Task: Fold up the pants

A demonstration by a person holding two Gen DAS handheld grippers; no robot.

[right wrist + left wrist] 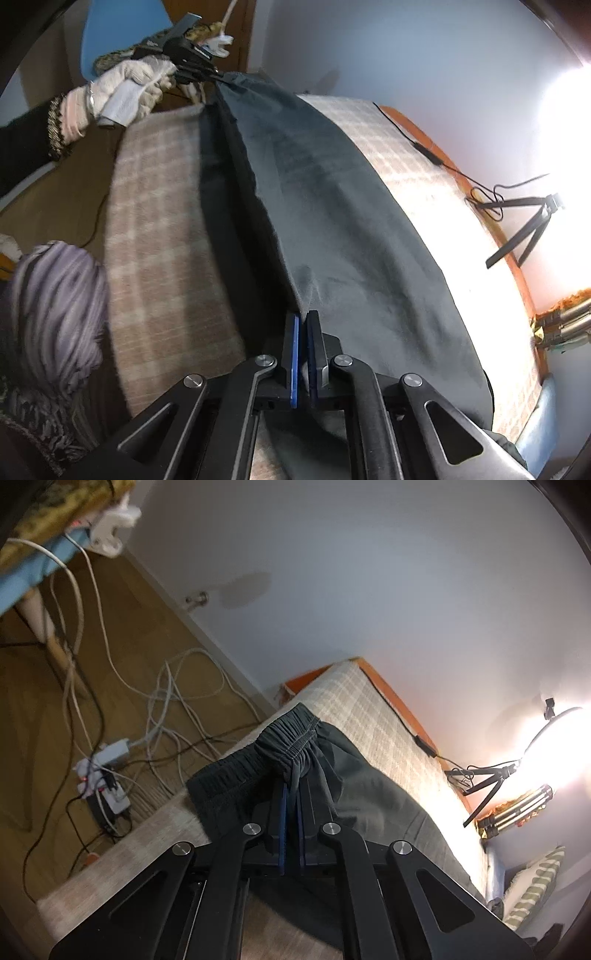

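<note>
Dark grey pants (332, 221) lie stretched along a bed with a beige plaid cover (155, 229). My left gripper (293, 786) is shut on the gathered elastic waistband (288, 738) and lifts it a little off the bed. My right gripper (304, 321) is shut on the other end of the pants, where the fabric folds into a ridge. In the right wrist view the left gripper (207, 75) shows far off, held by a gloved hand (125, 92), with the fabric taut between the two.
The bed has an orange frame (402, 698) against a white wall. Tangled cables and power strips (107, 771) lie on the wooden floor left of the bed. A bright ring lamp on a tripod (491, 786) stands on the bed's far side. A striped purple garment (55, 306) is at left.
</note>
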